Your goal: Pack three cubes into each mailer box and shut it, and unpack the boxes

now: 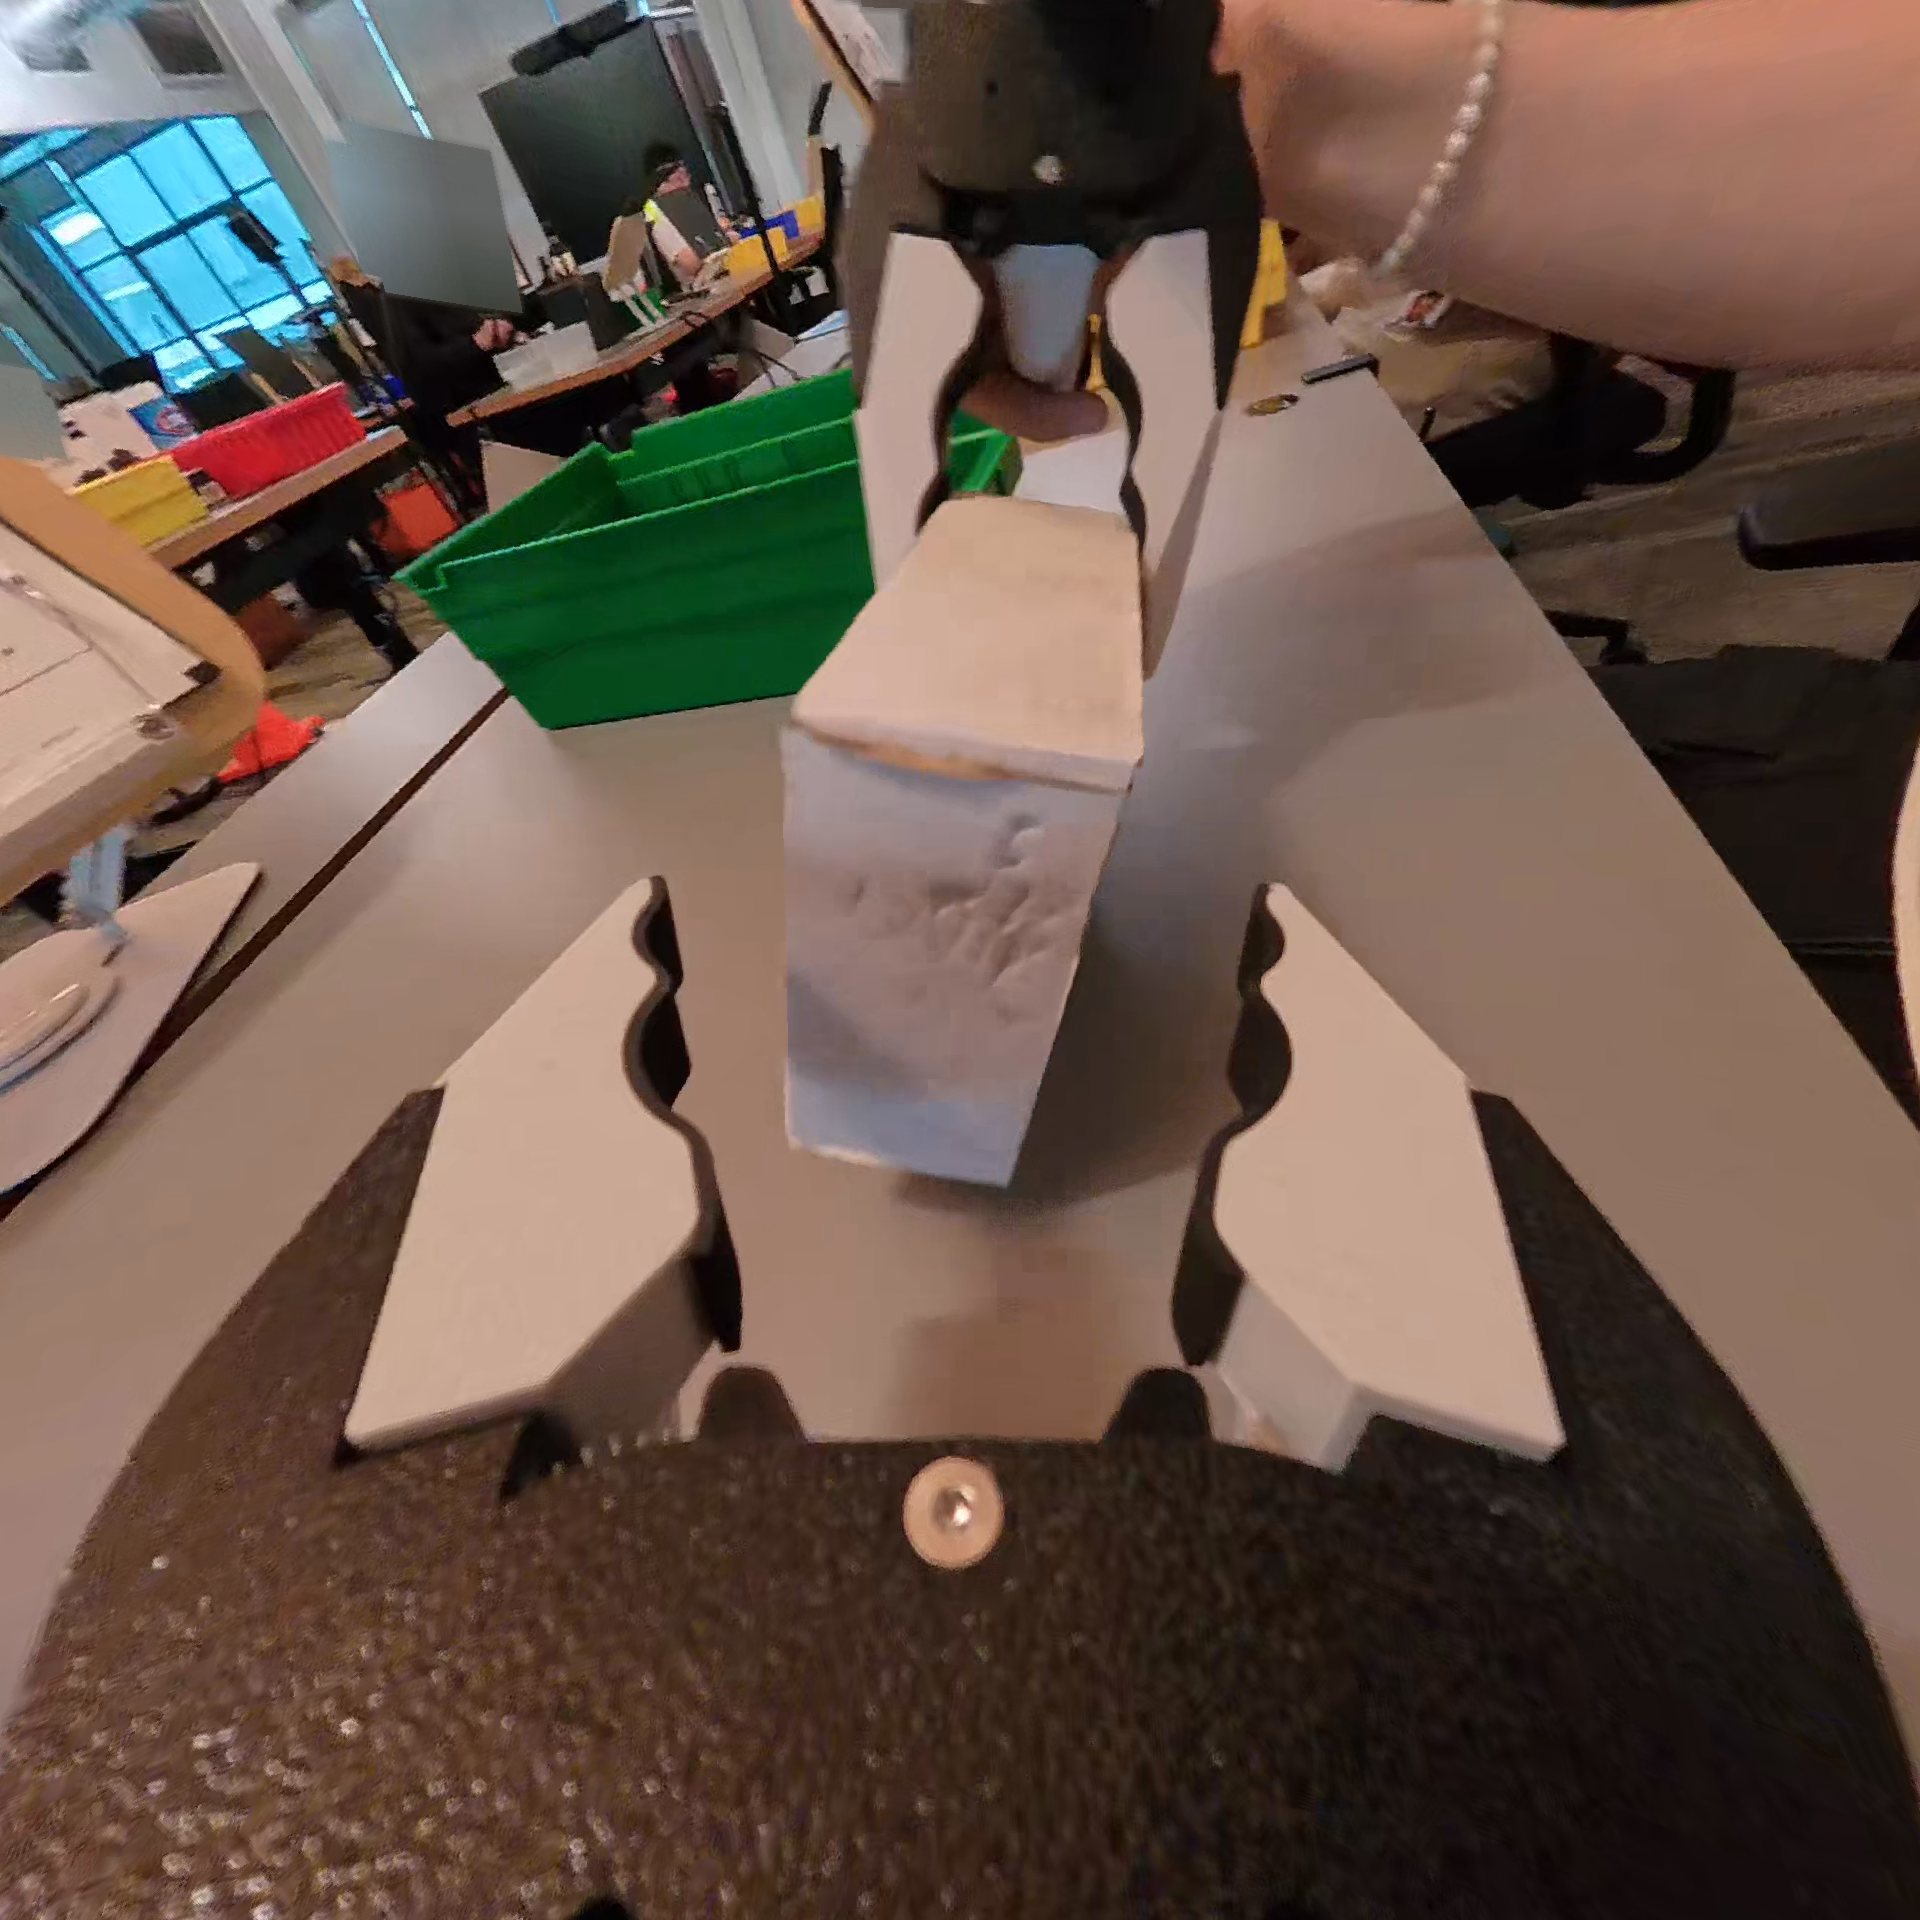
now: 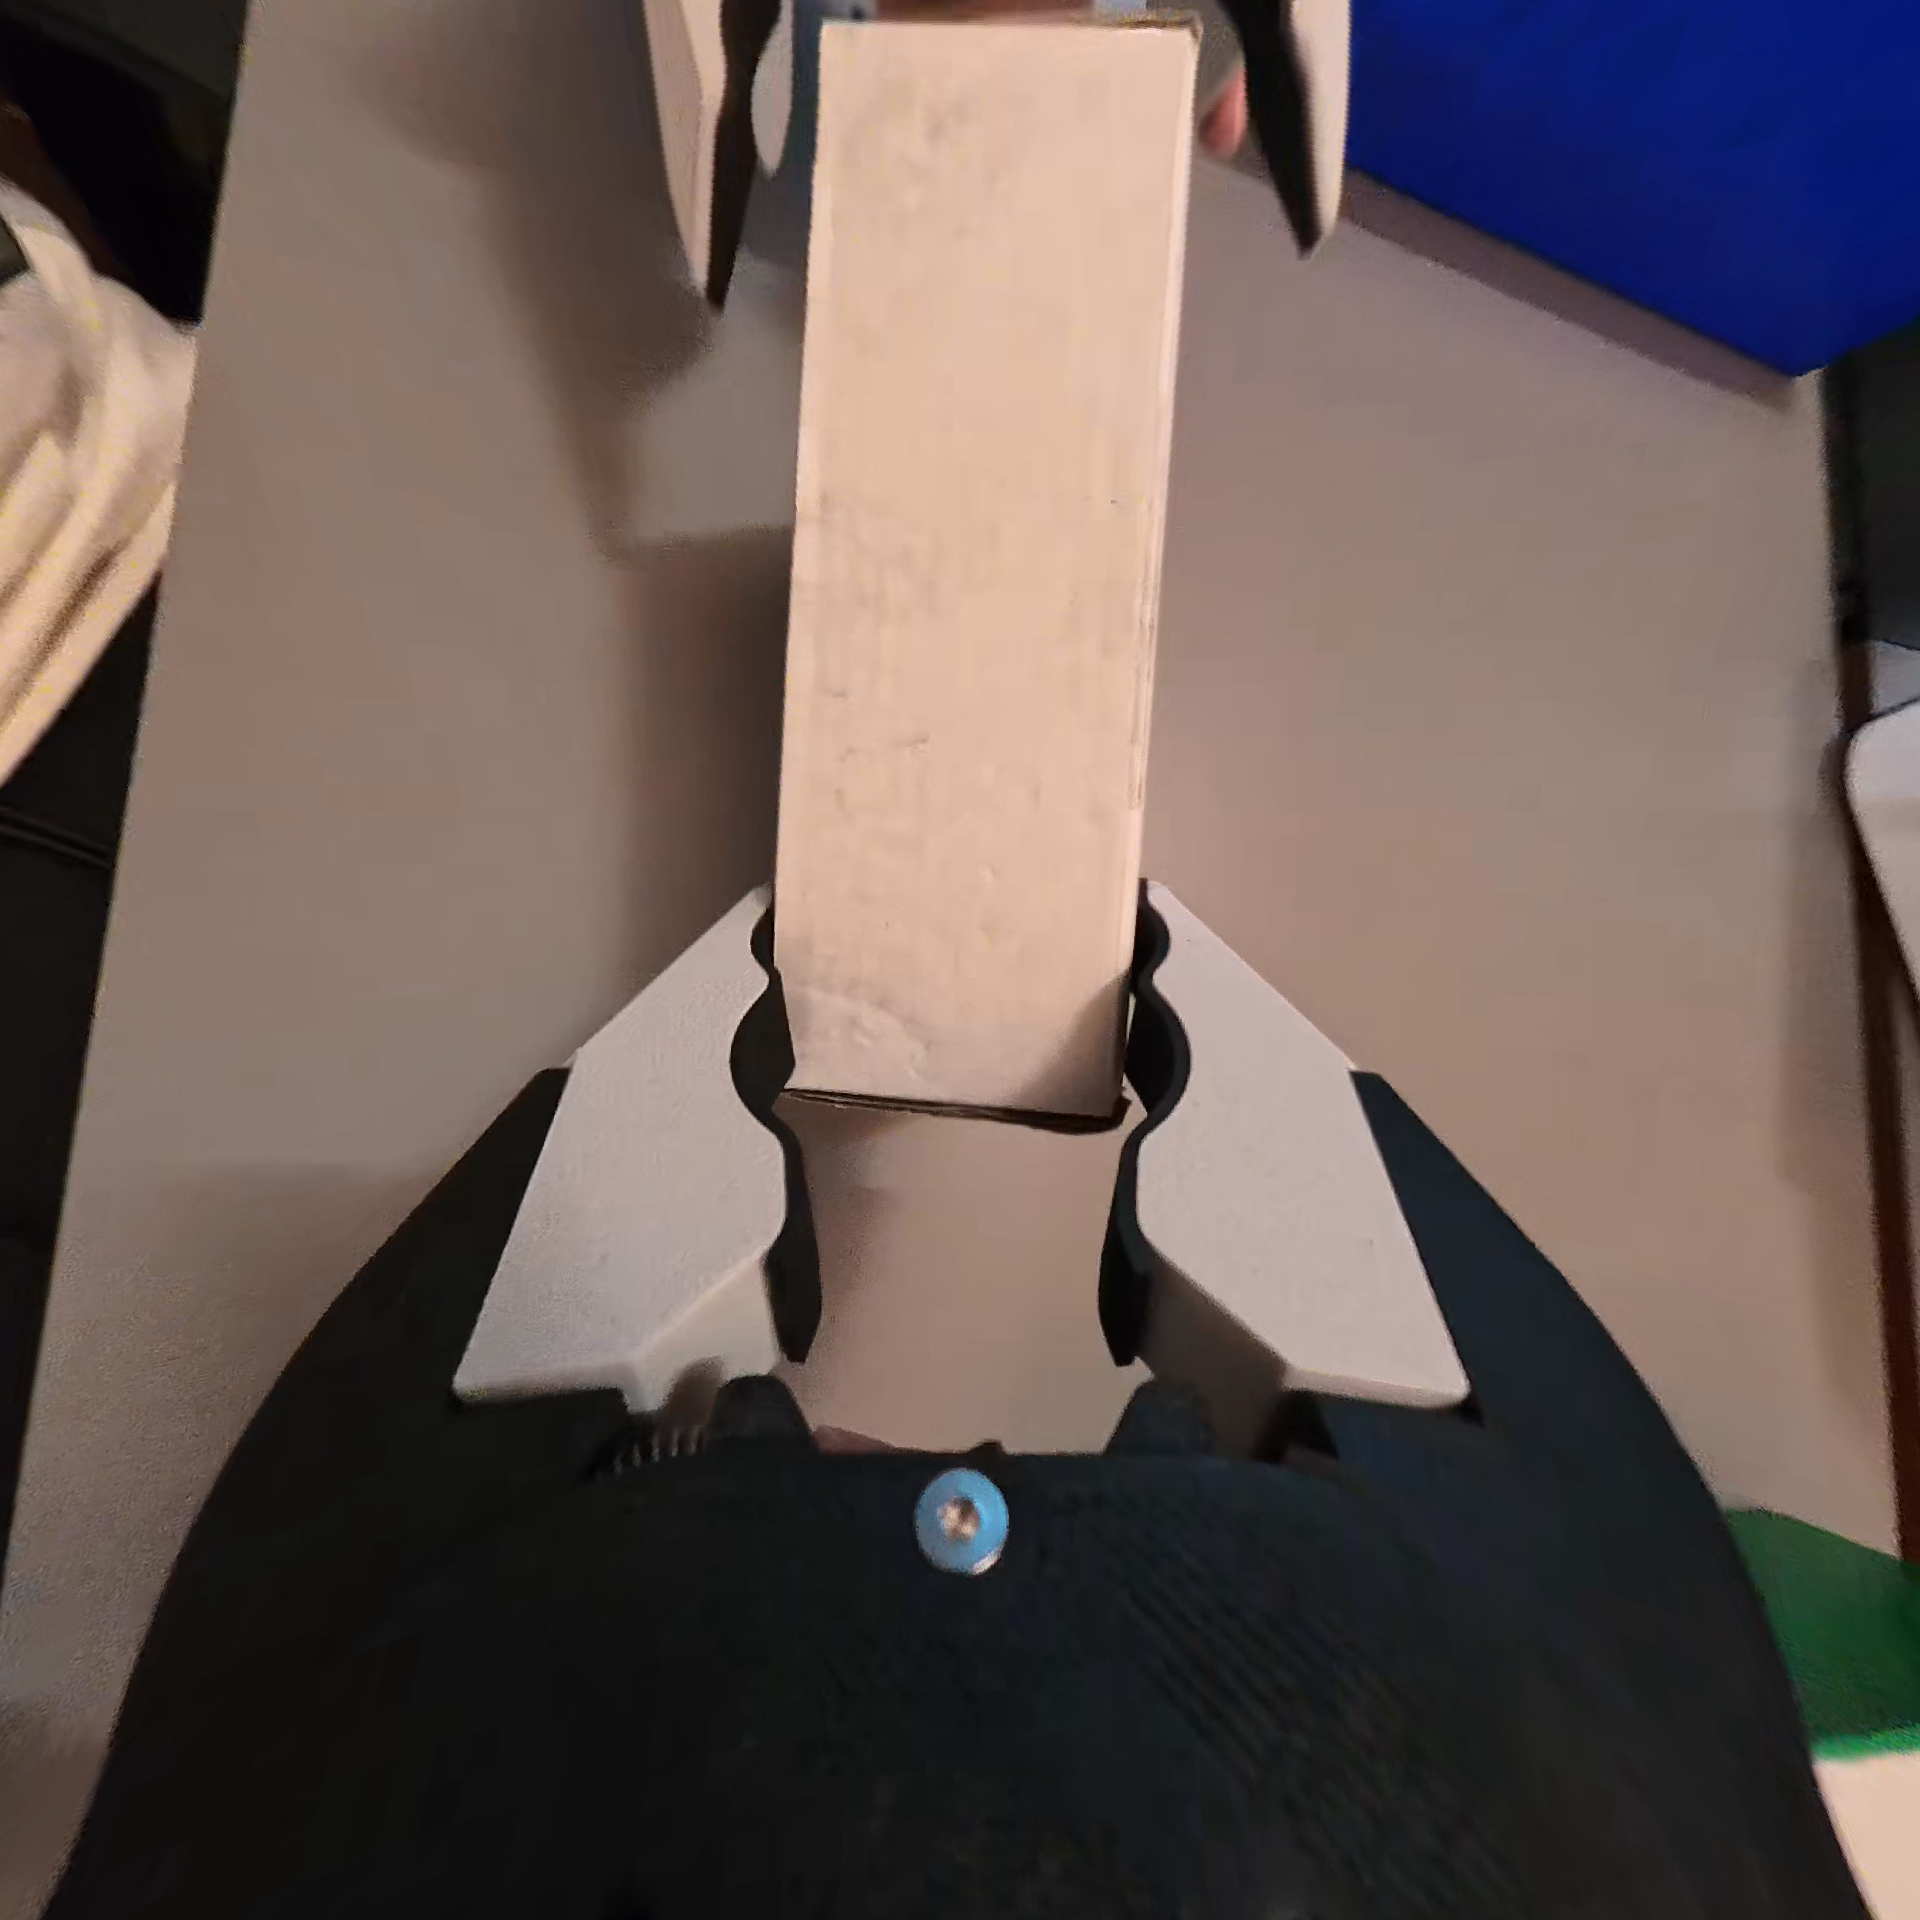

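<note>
We hold a closed white mailer box [image 2: 977, 582] by one narrow end, the right gripper [image 2: 956, 997] clenched on it so that both fingertips press its side walls; it appears to hang just clear of the grey table [image 1: 1403, 831], its long axis pointing toward our other tool. The left gripper [image 1: 961, 1039] waits released at the far end, its jaws spread wider than the box and touching nothing.

In our judgement the step in hand is a transfer or a two-handed steadying of the box, whether for setting it down or opening it. To do it well we should bring the spread fingers squarely around the free end, close on the flat side walls and not on the lid seam, and keep the right grip firm until the left one bites, since a long box held by one end can sag or twist.

Around us, a green bin [image 1: 644, 613] stands on the table just beyond the box, and a blue bin [image 2: 1631, 156] sits near the left tool's side. Neither blocks the approach, though the green bin limits room for swinging the box outward. No cubes are visible.
</note>
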Motion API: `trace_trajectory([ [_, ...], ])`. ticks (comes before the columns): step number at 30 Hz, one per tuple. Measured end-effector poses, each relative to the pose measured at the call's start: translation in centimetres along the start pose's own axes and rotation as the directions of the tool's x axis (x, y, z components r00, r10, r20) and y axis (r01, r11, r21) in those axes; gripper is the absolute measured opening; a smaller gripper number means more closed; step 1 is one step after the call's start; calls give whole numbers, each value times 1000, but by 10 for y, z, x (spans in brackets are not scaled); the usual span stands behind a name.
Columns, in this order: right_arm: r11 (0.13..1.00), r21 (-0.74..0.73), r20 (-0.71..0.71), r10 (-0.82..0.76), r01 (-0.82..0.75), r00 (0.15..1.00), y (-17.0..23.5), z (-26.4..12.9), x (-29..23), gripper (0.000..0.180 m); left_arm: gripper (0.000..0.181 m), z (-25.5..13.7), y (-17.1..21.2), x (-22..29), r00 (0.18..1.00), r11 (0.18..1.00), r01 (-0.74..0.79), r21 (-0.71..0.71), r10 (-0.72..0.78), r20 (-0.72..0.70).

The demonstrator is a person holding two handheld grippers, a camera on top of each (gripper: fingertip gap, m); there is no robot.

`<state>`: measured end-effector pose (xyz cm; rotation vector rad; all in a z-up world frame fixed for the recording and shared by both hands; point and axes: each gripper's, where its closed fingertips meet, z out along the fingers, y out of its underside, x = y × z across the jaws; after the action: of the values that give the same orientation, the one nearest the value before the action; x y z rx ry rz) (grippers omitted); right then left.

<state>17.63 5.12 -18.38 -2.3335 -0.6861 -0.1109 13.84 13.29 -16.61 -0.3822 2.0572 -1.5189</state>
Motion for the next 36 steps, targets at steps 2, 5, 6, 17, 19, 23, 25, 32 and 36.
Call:
trace_trajectory([
  [2, 1000, 0, 46, 21, -21, 999, -2, 3, 5, 63, 103, 15, 1, 2, 999, 1000, 3, 11, -3, -35],
  [5, 999, 27, 91, 43, -45, 995, -8, 8, 8, 64, 97, 34, 2, 0, 998, 999, 16, 35, -13, -61],
  [6, 998, 35, 92, 49, -53, 995, -9, 9, 10, 64, 96, 40, 5, -2, 998, 1000, 24, 20, -22, -62],
  [17, 982, -119, -410, -184, 148, 893, 0, -13, 40, 67, 75, 53, 22, -27, 980, 977, 192, -89, -195, -30],
  [19, 959, -155, -528, -283, 237, 801, -11, -22, 45, 57, 74, 55, 26, -31, 962, 958, 265, -111, -271, -41],
  [23, 946, -174, -568, -323, 274, 757, -20, -25, 49, 37, 74, 57, 28, -35, 938, 935, 332, -124, -341, -59],
  [25, 944, -169, -548, -328, 283, 769, -19, -24, 48, 33, 74, 57, 29, -35, 943, 938, 322, -128, -330, -49],
  [32, 920, -233, -517, -392, 315, 761, -17, -25, 48, 18, 73, 57, 30, -36, 946, 939, 316, -132, -322, -28],
  [36, 904, -249, -536, -428, 348, 728, -20, -28, 53, 22, 72, 57, 31, -36, 948, 941, 311, -134, -317, -26],
])
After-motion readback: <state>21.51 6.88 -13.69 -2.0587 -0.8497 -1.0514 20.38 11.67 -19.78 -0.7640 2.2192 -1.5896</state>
